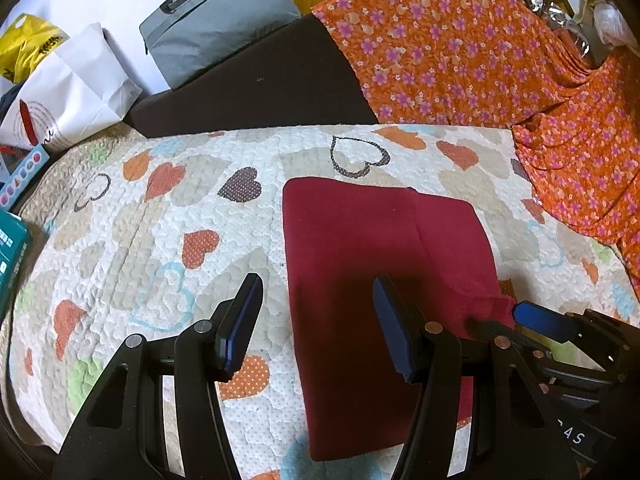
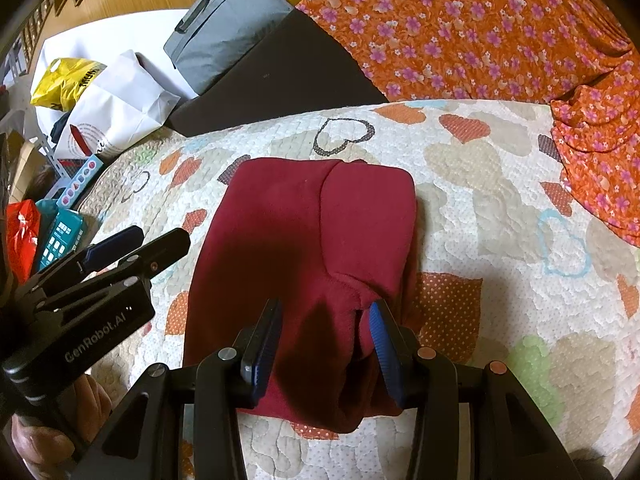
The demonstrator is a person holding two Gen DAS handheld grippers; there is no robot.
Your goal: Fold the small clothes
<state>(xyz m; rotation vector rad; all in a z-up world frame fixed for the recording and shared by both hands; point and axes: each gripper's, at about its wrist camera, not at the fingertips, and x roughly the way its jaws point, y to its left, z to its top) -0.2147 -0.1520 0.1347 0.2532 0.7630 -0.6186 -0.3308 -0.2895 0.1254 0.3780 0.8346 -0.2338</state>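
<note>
On the white quilted heart-print bedspread (image 1: 168, 240), left wrist view: folded dark red fleece garment (image 1: 372, 264) lies flat. Left gripper (image 1: 318, 296) hovers over its left edge, jaws spread, nothing between the pads. Right gripper (image 1: 532, 316) pokes in at the garment's lower right corner. Orange floral cloth (image 1: 480, 56) is draped behind. Right wrist view: garment (image 2: 304, 240) centred on the bedspread (image 2: 500, 208). Right gripper (image 2: 324, 320) straddles a raised fold at the near edge, jaws parted; right pad touches the cloth, left pad's contact unclear, so cannot tell if gripped.
</note>
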